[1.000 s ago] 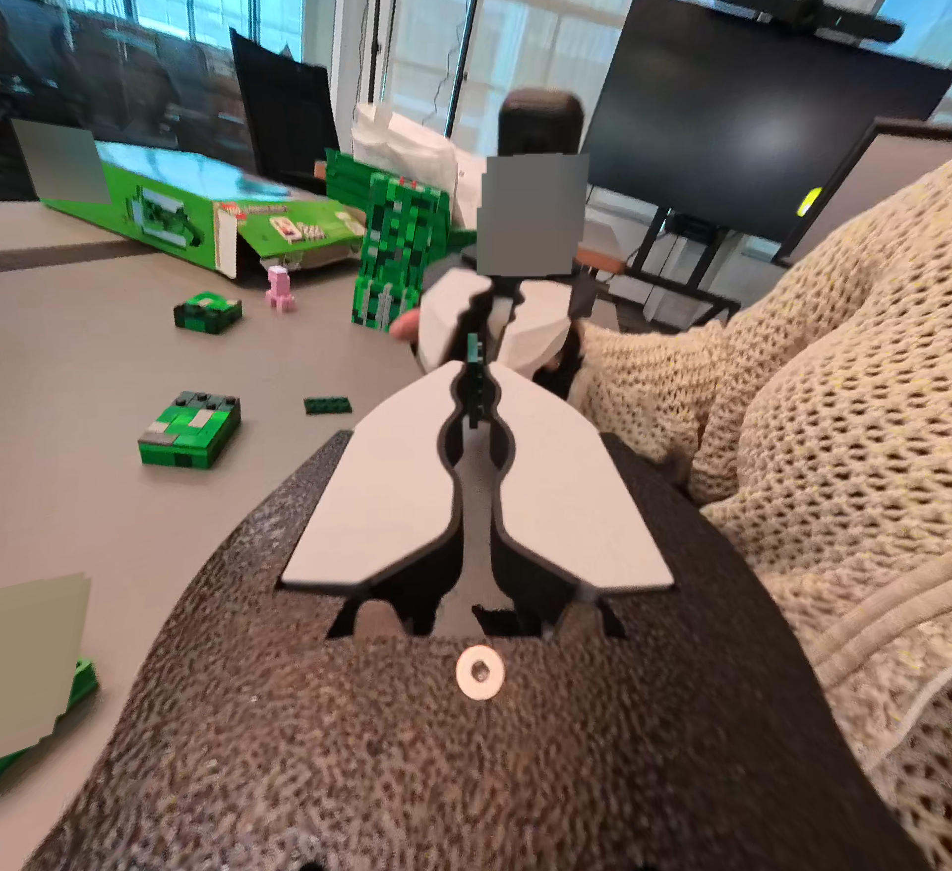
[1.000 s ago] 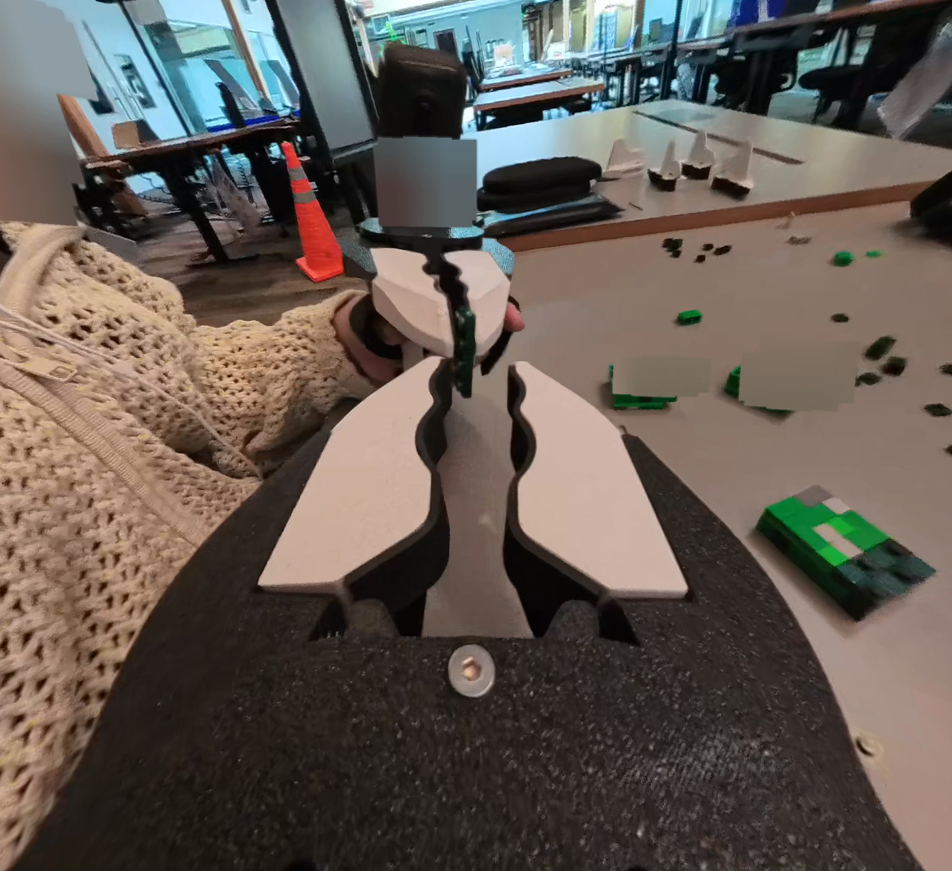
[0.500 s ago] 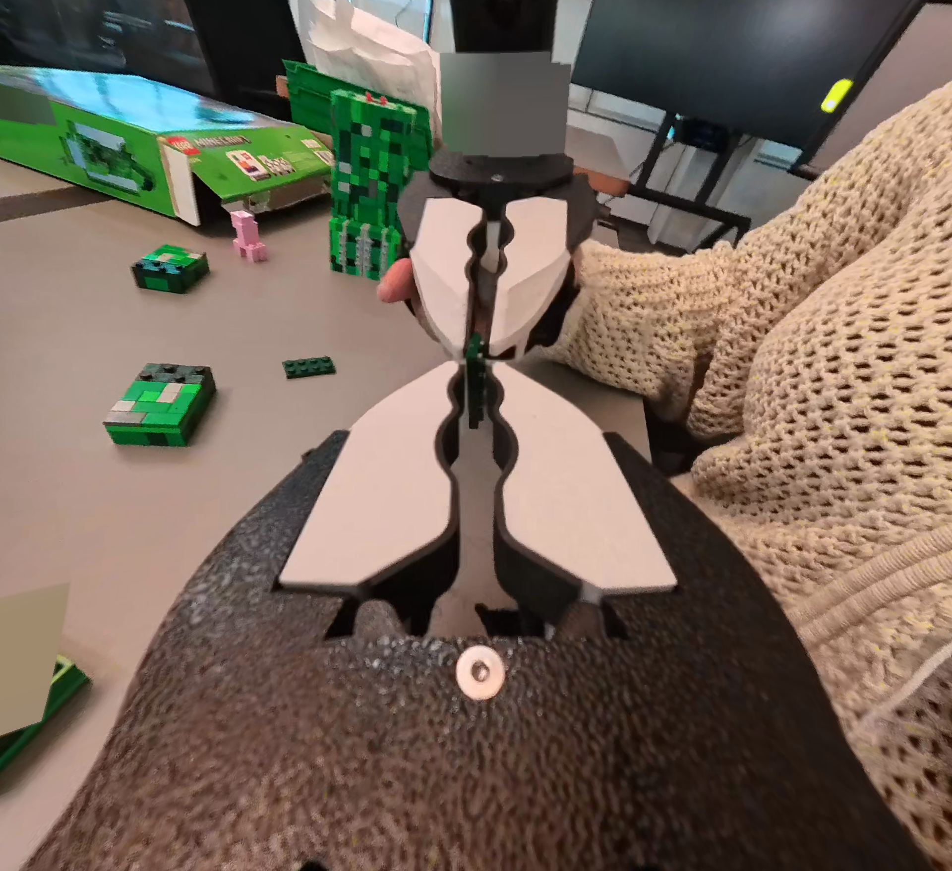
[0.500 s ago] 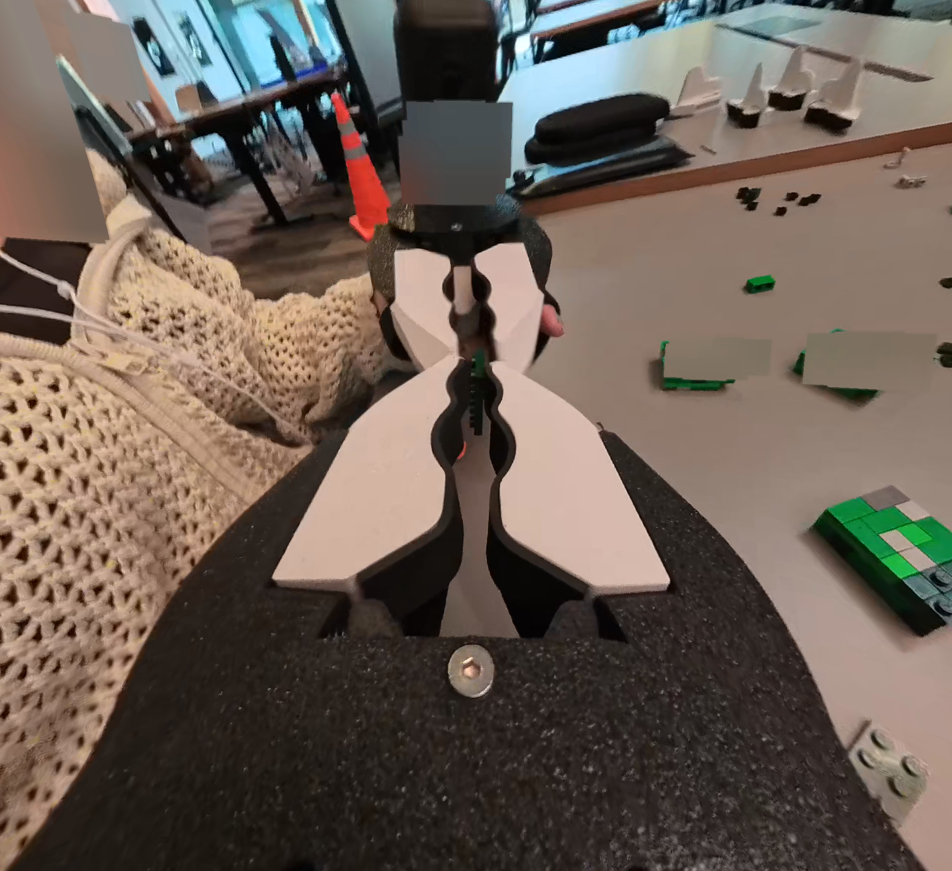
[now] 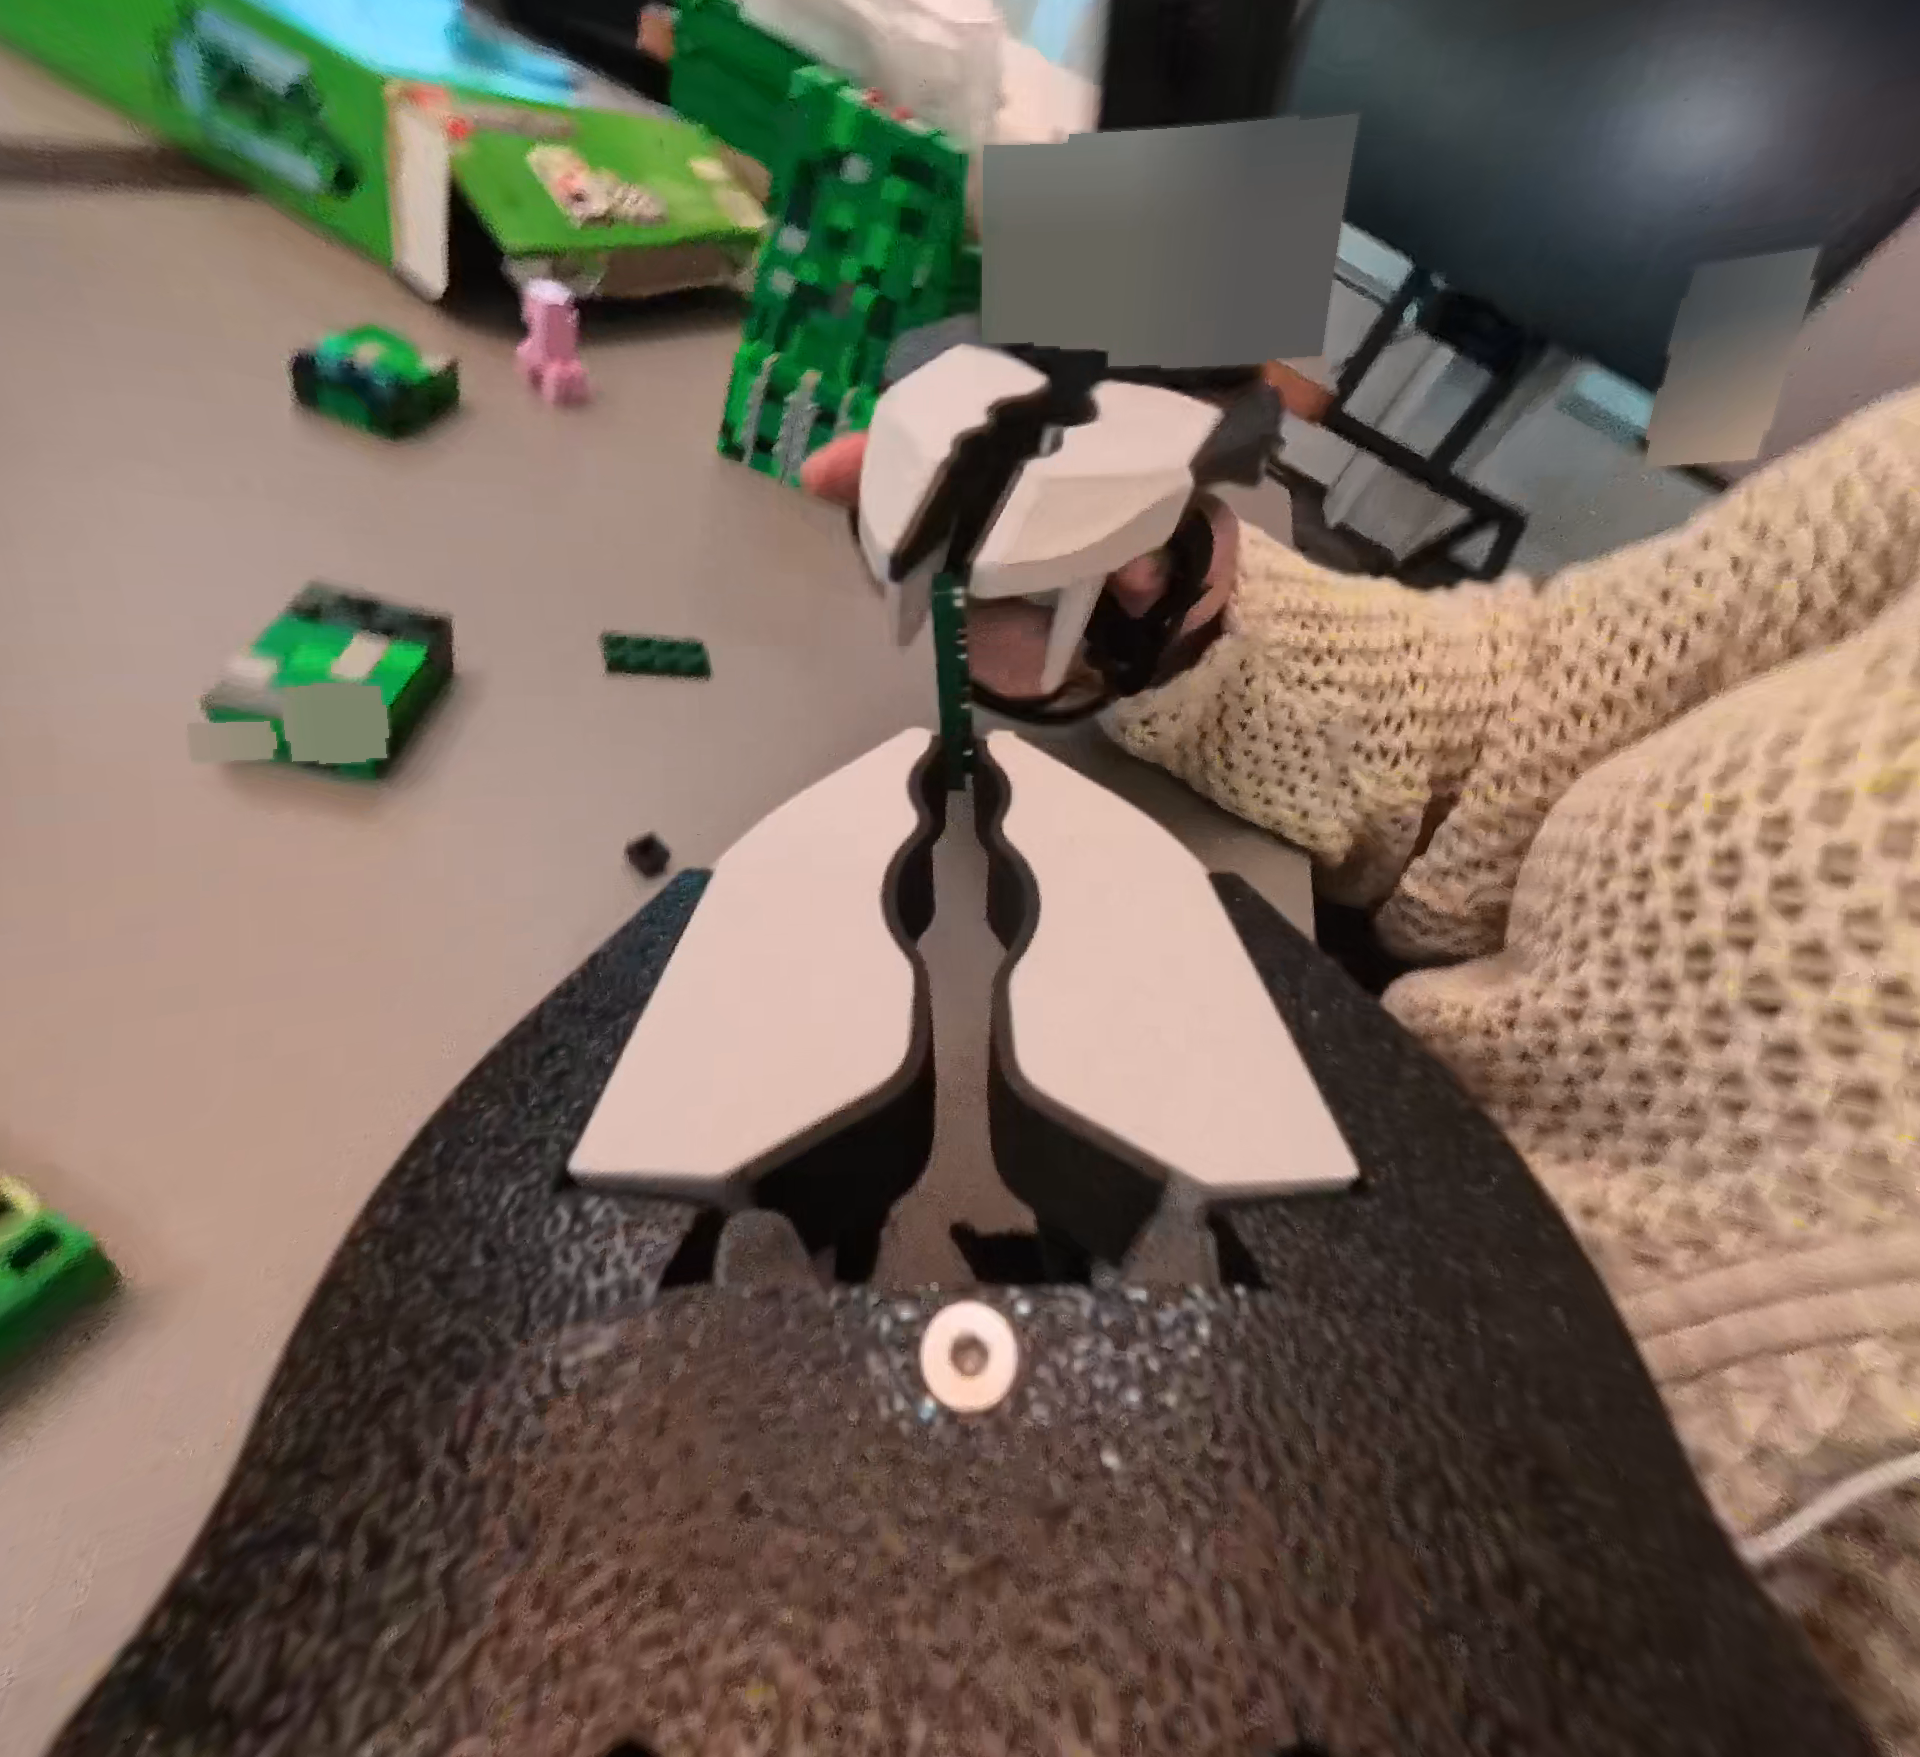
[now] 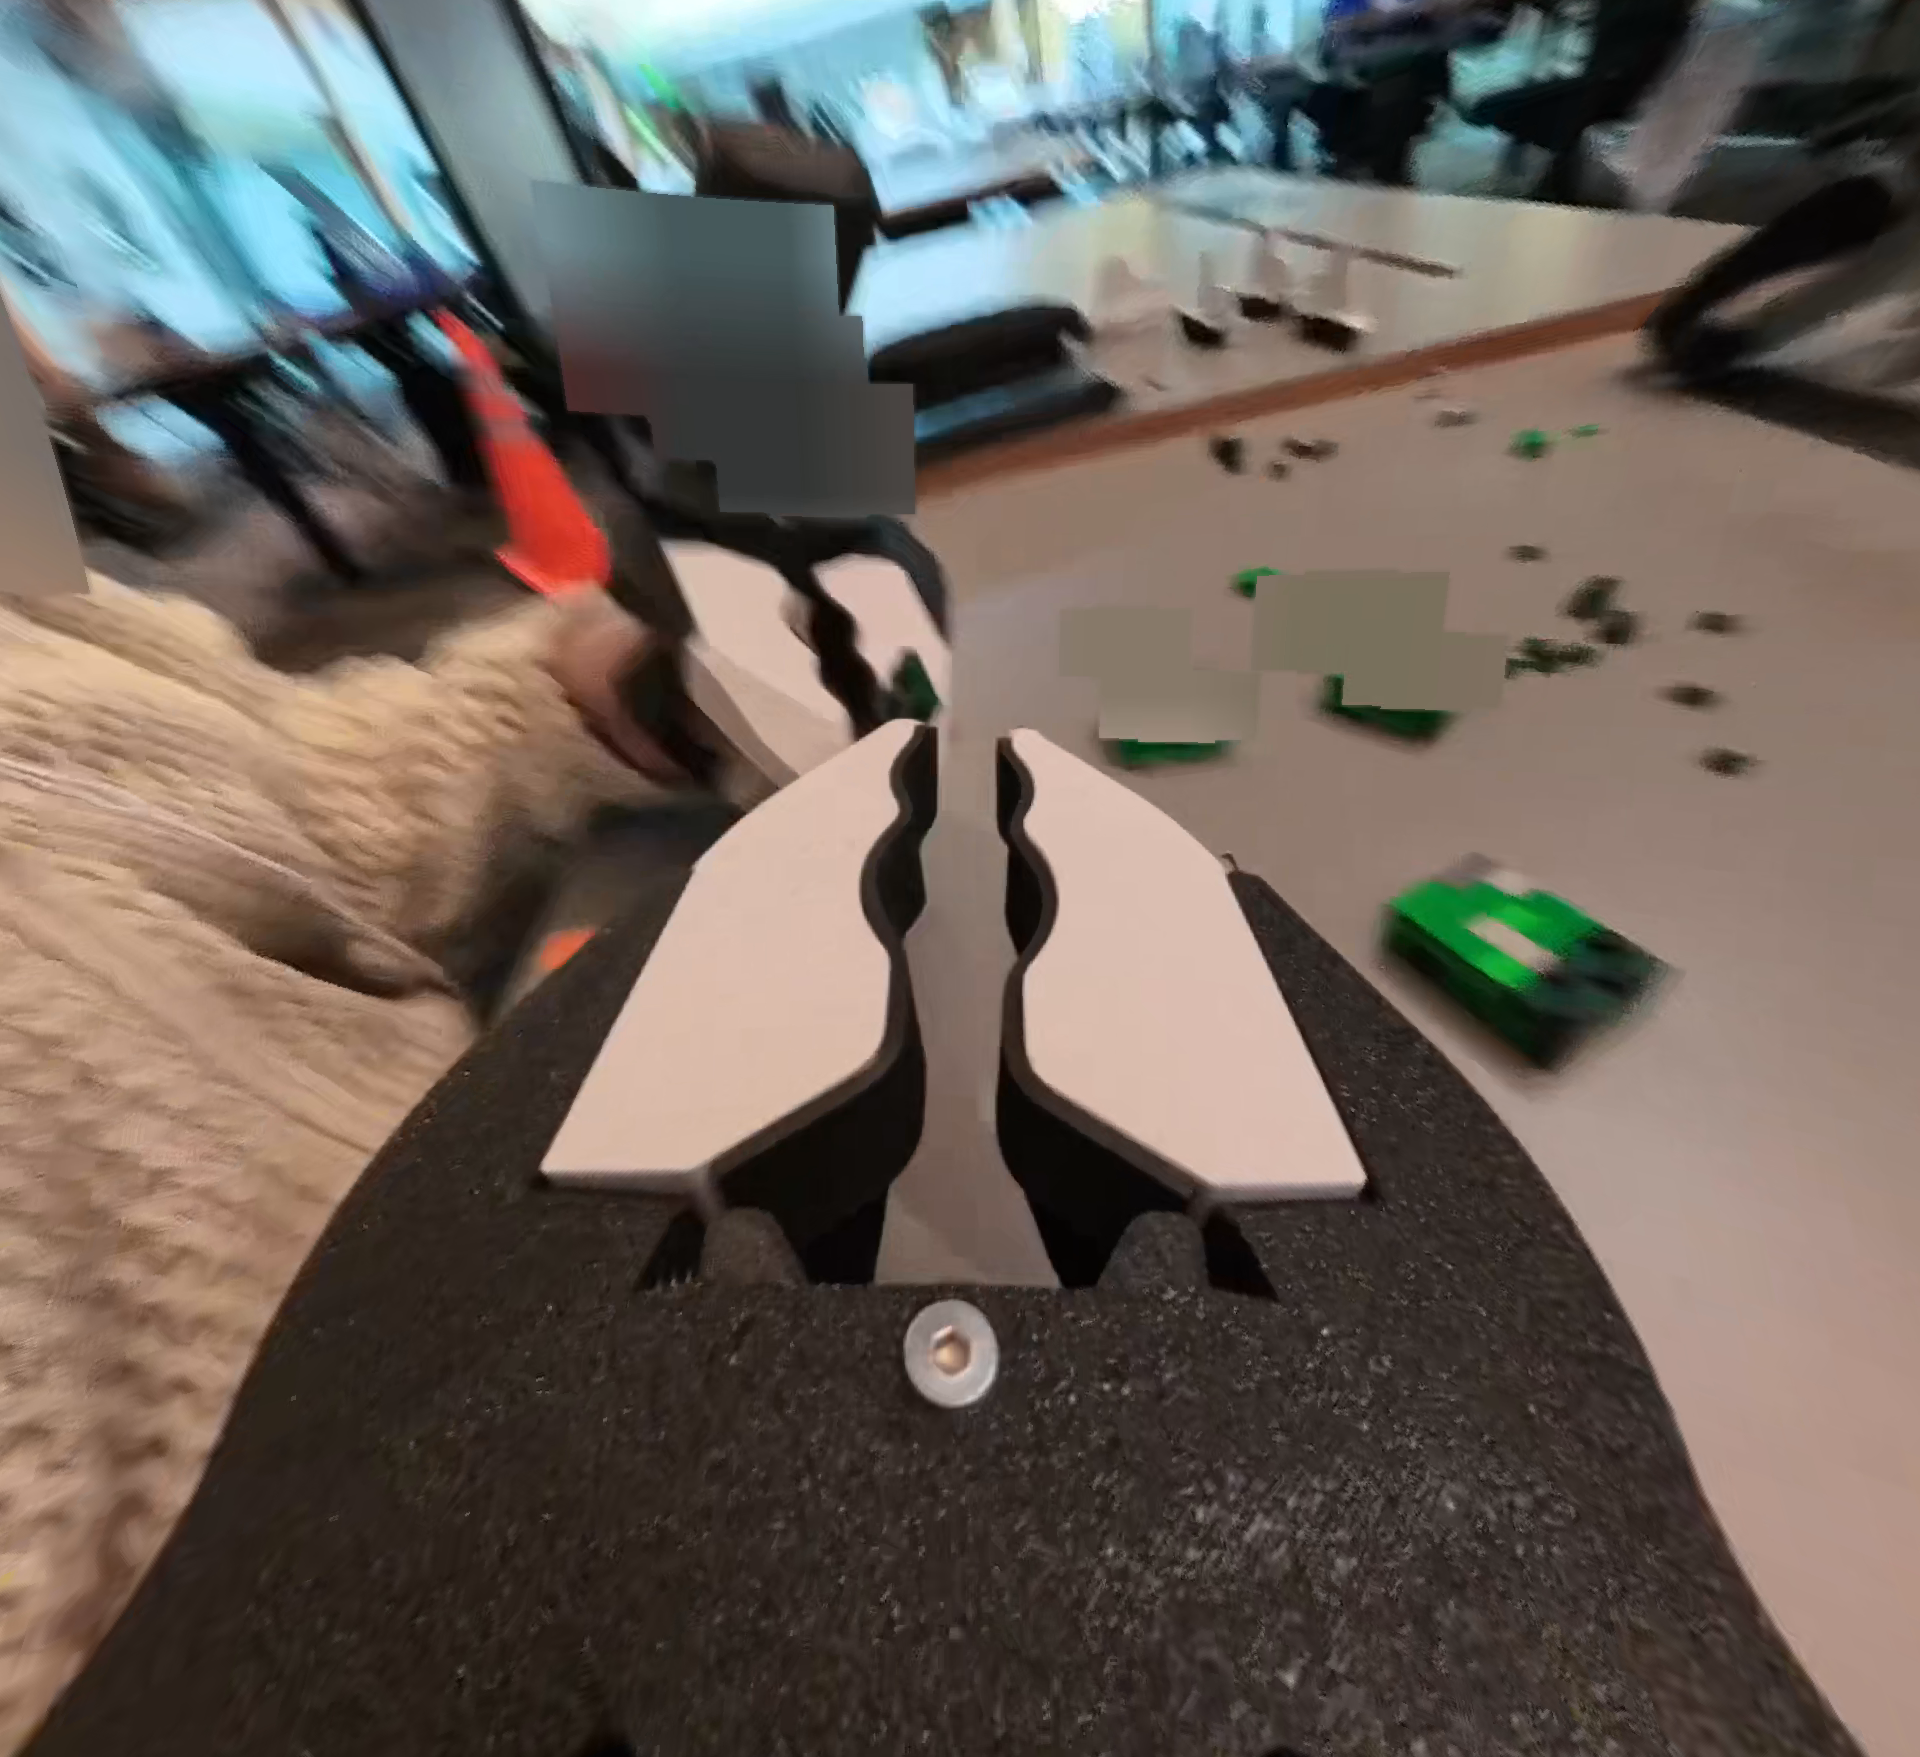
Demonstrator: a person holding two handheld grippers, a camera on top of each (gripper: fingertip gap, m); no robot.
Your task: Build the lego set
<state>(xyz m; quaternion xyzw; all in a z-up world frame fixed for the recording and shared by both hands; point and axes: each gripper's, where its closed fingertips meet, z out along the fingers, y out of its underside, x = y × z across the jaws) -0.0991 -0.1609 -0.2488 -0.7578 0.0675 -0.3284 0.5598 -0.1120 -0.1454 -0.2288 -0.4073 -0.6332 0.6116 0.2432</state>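
Observation:
My left gripper (image 5: 954,757) is shut on a thin dark green plate (image 5: 951,668), held edge-on and sticking out past the fingertips. The right gripper shows beyond it in the left wrist view (image 5: 935,606), with its fingertips close to the plate's far end. In the right wrist view my right gripper (image 6: 966,751) has a narrow gap between its fingers with nothing in it. The left gripper (image 6: 883,699) shows blurred just beyond it to the left, with a bit of green piece (image 6: 914,677) at its tips.
On the grey table (image 5: 312,980) are a green set box (image 5: 260,76), a tall green brick figure (image 5: 852,284), a pink figure (image 5: 551,346), two green sub-builds (image 5: 332,679) (image 5: 374,377), a loose dark plate (image 5: 657,655) and scattered small pieces (image 6: 1600,627). A knitted sleeve (image 5: 1558,772) fills the right side.
Half a second ago both grippers met tip to tip on the plate. Now the right gripper has opened and drawn off it, while the left still holds the plate.

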